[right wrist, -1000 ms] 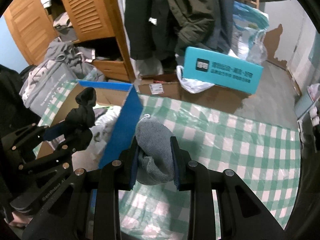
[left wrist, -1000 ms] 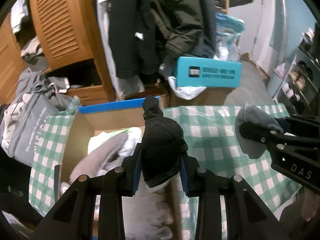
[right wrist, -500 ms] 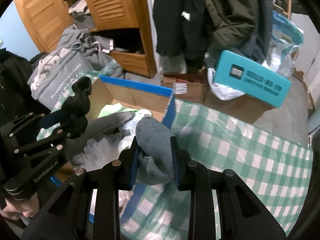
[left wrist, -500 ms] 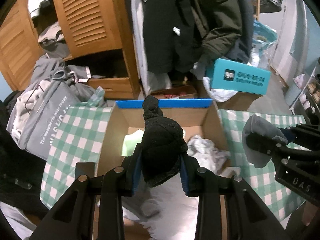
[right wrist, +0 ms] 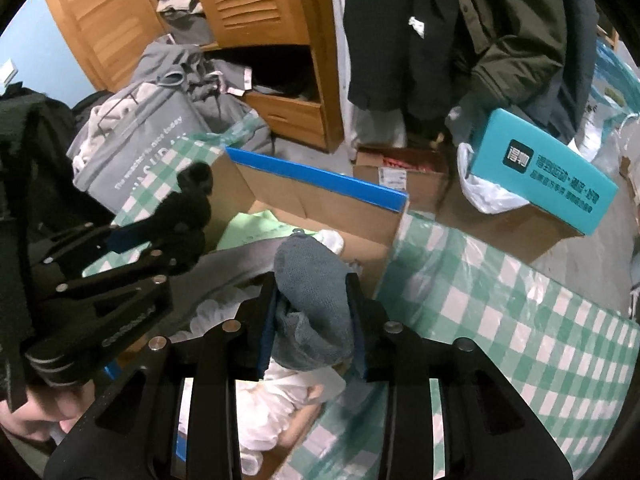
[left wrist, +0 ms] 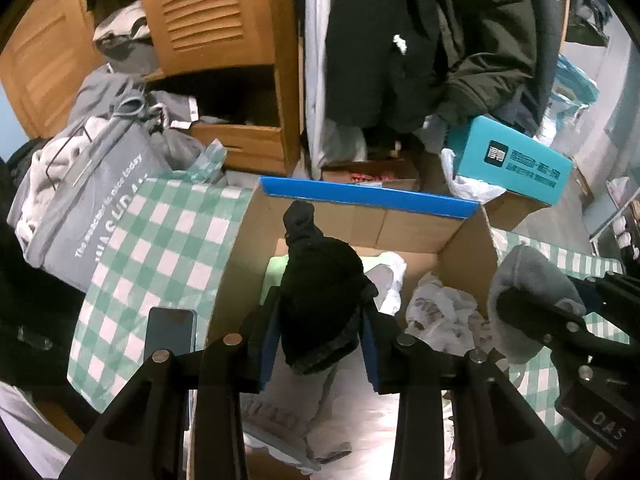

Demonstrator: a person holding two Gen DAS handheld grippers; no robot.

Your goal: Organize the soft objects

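A black sock (left wrist: 316,264) stands up between the blue pads of my left gripper (left wrist: 320,308), whose jaws are opening while still touching it. My right gripper (right wrist: 313,292) holds a grey sock (right wrist: 308,268) the same way, its jaws also opening. Both hang over an open cardboard box (left wrist: 368,196) with a blue rim, filled with white, grey and pale green clothes. The right gripper (left wrist: 520,312) with its grey sock (left wrist: 528,276) is above the box's right wall. In the right wrist view the left gripper (right wrist: 172,236) and black sock (right wrist: 192,200) are over the box's left side.
The box sits on a green-and-white checked cloth (right wrist: 500,320). A phone (left wrist: 170,332) lies on the cloth left of the box. Behind are a grey bag (left wrist: 92,200) stuffed with clothes, a teal box (left wrist: 516,160), a wooden wardrobe (left wrist: 216,20) and hanging dark jackets (left wrist: 400,40).
Both grippers have swung left from over the checked cloth to above the open box, each still carrying its sock. The jaws now stand slightly wider.
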